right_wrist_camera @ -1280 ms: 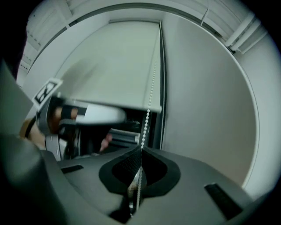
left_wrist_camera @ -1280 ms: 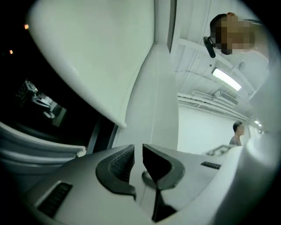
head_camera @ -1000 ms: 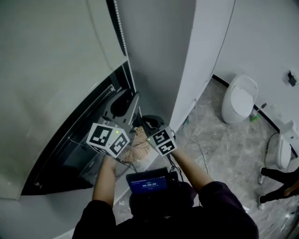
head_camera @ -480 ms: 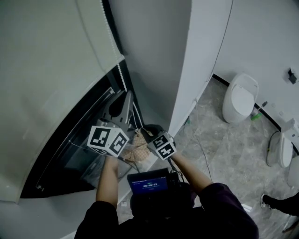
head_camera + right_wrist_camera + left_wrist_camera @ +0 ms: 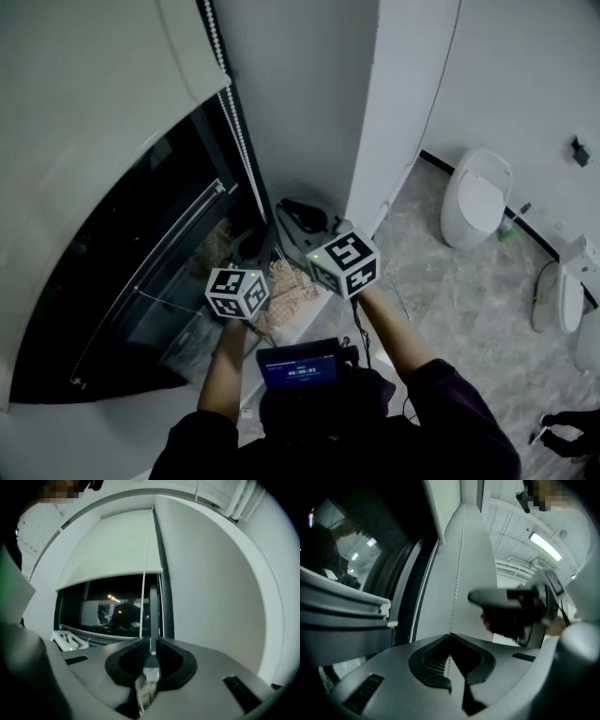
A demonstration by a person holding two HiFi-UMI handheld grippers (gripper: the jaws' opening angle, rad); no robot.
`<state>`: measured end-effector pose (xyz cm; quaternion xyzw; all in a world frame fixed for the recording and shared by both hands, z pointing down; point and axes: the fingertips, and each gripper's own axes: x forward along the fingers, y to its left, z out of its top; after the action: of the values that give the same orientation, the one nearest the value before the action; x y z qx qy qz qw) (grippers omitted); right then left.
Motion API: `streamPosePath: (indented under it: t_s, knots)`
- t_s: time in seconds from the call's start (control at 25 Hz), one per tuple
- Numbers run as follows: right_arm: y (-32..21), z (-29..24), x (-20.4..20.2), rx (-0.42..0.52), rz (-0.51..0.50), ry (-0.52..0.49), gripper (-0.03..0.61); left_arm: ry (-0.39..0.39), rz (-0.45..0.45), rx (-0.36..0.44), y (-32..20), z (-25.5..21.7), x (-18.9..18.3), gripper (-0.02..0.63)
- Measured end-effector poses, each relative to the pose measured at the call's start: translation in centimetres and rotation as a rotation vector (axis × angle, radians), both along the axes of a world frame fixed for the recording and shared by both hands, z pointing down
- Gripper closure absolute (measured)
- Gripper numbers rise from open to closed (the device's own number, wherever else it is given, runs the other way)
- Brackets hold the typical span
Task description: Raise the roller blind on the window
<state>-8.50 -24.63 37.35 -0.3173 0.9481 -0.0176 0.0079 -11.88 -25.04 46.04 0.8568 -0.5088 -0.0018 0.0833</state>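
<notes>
The pale roller blind (image 5: 84,84) covers the upper part of a dark window (image 5: 141,262); its bottom edge shows in the right gripper view as the blind (image 5: 112,545). A white bead chain (image 5: 239,141) hangs along the window's right frame. My left gripper (image 5: 255,246) sits low and is shut on the chain (image 5: 458,559), which runs straight up out of the left gripper's (image 5: 450,635) jaw tips. My right gripper (image 5: 302,217) is higher and to the right, beside the chain. The right gripper's (image 5: 151,645) jaws look shut, and the chain (image 5: 143,597) passes just left of them, not between them.
A white wall corner (image 5: 403,103) stands close on the right of the window. A woven basket (image 5: 286,291) lies on the sill under the grippers. A white toilet (image 5: 476,197) and another white fixture (image 5: 562,291) stand on the marble floor to the right.
The left gripper has moved down with the chain, and the blind's bottom edge has risen, baring more dark glass. The right gripper has moved up and to the right.
</notes>
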Motion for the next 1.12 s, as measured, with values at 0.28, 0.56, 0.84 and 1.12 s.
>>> streamPosePath:
  t_s: [0.28, 0.56, 0.84, 1.12]
  knots:
    - [1.2, -11.6, -2.2, 0.206, -0.067, -0.062, 0.488, -0.007, 0.039, -0.092, 1.7, 4.8, 1.7, 0.603]
    - [0.8, -12.7, -2.0, 0.228, -0.005, -0.073, 0.568, 0.021, 0.056, -0.117, 2.3, 4.7, 1.4, 0.601]
    - [0.3, -11.4, -1.0, 0.256, 0.035, -0.042, 0.568, 0.127, 0.054, 0.057, 2.1, -5.3, -0.9, 0.600]
    - [-0.4, -3.3, -2.2, 0.146, 0.035, 0.062, 0.569, 0.114, 0.092, 0.274, 2.0, -18.1, -1.1, 0.600]
